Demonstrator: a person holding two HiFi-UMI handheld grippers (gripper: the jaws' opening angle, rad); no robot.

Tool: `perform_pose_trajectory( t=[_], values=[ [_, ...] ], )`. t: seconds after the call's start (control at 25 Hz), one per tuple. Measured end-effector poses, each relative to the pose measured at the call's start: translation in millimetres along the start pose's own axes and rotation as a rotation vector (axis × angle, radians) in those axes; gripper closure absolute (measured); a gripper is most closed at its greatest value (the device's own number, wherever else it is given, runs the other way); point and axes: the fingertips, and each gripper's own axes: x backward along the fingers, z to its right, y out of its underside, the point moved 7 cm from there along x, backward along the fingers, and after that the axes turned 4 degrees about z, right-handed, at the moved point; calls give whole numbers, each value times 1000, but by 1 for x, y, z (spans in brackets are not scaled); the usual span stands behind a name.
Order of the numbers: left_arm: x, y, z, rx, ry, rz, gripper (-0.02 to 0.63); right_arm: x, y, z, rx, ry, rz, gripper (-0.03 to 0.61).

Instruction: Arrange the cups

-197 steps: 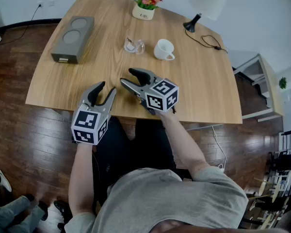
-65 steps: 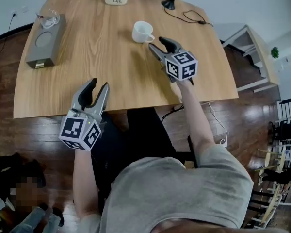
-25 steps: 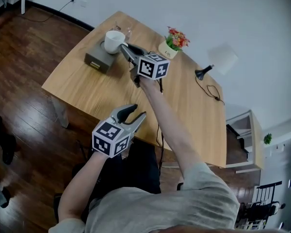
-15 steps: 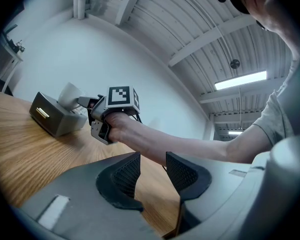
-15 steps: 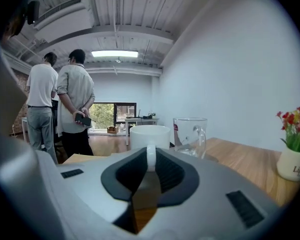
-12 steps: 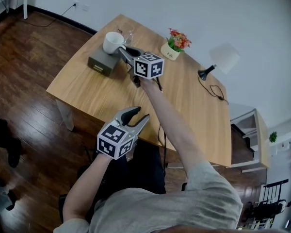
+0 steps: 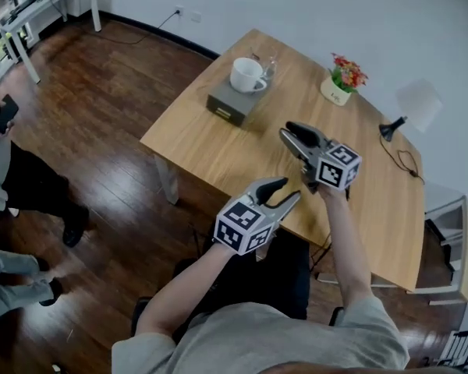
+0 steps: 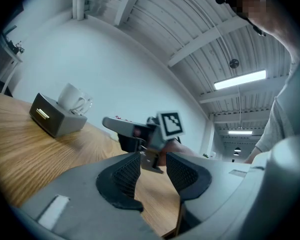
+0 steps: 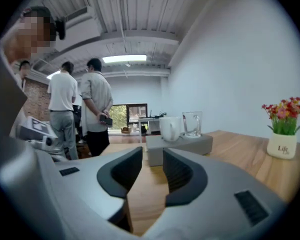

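**Ana:** While both cups sit on the grey box [image 7: 228,104] at the far end of the worktop [image 7: 242,150], which step is this?

**Ben:** The placing looks done, I'd judge. The white mug [image 7: 246,74] stands on the box just beside the glass cup [image 7: 270,67]. The right hand-held gripper [image 9: 151,156] hangs well short of them over bare wood, its jaws opening with nothing between them.

**Ana:** And the left hand-held gripper [image 8: 152,159]?

**Ben:** Near the worktop's close edge, jaws apart, empty.

**Ana:** What next?

**Ben:** If the arrangement counts as finished, only drawing clear. If the mug needs straightening, the right one must reach forward, spread wider than the handle, then close gently.
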Motion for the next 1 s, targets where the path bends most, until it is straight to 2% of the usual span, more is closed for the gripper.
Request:
perform_pose_trajectory(
  t=[0.08,0.24,0.36,0.48,0.56,0.68,0.84,1.0],
  values=[
    [-4,1,4,-14,15,-1,463,49,8,-18,-5,-20,37,462],
    [-7,-1,6,-41,18,2,463,115,15,-46,58,77,73,468],
    [-4,-2,2,-54,-1,10,463,134,30,-60,81,146,95,468],
    [-4,-3,1,-67,-19,31,463,142,40,-69,134,168,78,468],
    [1,-3,2,-89,-9,6,463,145,53,-81,155,201,60,468],
    [10,-3,6,-144,23,-61,463,151,67,-96,110,260,70,468],
    [8,0,20,-232,12,-72,463,167,63,-93,74,269,113,468],
    [7,5,25,-285,-1,-90,463,173,68,-96,15,290,114,468]
  ],
)
